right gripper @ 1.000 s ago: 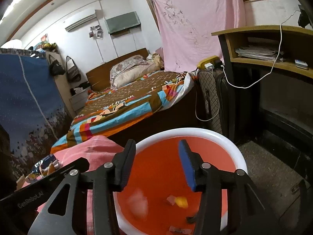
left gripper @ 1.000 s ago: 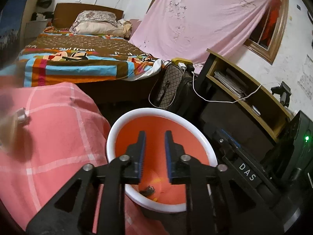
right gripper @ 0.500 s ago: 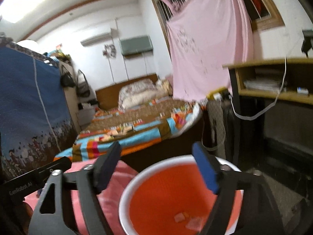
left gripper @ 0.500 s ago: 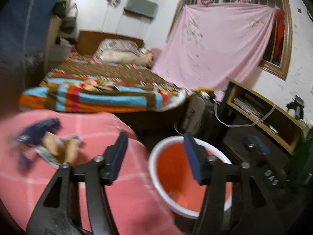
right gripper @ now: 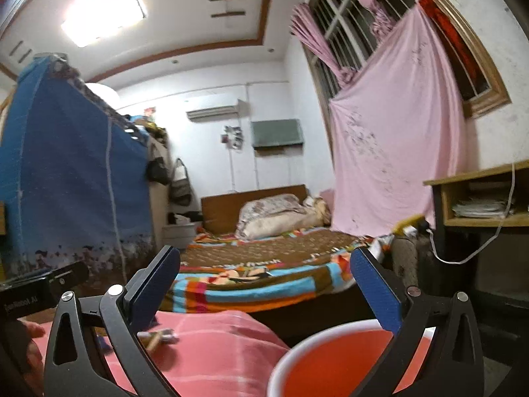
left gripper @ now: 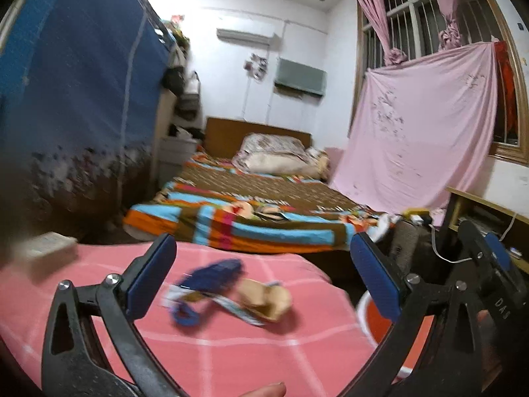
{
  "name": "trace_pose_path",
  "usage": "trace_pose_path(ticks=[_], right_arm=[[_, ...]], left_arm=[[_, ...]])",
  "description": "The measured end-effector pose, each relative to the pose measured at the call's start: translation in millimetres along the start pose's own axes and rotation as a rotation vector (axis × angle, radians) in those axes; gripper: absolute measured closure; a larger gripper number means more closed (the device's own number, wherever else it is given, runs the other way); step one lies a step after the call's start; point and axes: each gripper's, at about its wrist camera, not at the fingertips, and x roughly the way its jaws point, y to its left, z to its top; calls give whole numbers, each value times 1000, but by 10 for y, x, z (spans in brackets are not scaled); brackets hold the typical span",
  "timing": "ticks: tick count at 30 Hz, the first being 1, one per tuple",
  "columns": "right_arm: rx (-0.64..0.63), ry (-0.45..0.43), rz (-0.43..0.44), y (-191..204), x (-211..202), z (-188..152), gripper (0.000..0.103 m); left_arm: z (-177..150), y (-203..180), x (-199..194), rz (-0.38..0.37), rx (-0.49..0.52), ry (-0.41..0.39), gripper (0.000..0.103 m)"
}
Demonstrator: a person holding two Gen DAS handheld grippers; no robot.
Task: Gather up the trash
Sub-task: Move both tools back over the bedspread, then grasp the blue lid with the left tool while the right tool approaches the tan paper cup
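My left gripper (left gripper: 261,248) hovers over a pink checked cloth (left gripper: 231,350), its jaws opening wide with nothing between them. Just ahead of it on the cloth lie a blue wrapper (left gripper: 211,273) and a crumpled tan scrap (left gripper: 267,299), both blurred. The orange basin (left gripper: 375,319) with a white rim stands low at the cloth's right edge. My right gripper (right gripper: 264,254) points level above the basin's rim (right gripper: 284,360). Its jaws are opening too and hold nothing. In the right wrist view a bit of trash (right gripper: 160,335) shows on the cloth behind the left finger.
A bed (left gripper: 251,221) with a striped blanket lies beyond the cloth. A blue curtain (left gripper: 76,99) hangs on the left and a wooden desk (right gripper: 479,198) with a white cable stands on the right. A pale box (left gripper: 49,248) rests on the cloth's far left.
Both grippers lifted and tilted up from the basin, and their jaws spread wide. The left one swung left over the cloth, bringing the wrapper and scrap into view.
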Motion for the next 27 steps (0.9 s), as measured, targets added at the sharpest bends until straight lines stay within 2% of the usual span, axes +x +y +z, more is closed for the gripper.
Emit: trace_pose_path(ticks=[8,14,20,25,27], right_arm=[[-23,-58,107,472,-1,-46,0],[-82,-39,169,773,89,-146,0],[-145,32,196,990,275,-279,0],[-152,152,228,1048,481,-381,0],[-145,195,233,1041,546,-413,5]], left_arm=[[16,548,-230,104,20,-80,12],[-21,905,-264,160,28,-98,12],[-84,1122,-74,145,18,-12,12],[-179,1141,135,98,-12,98,14],[-216,1133,218,75,-20,139,17]])
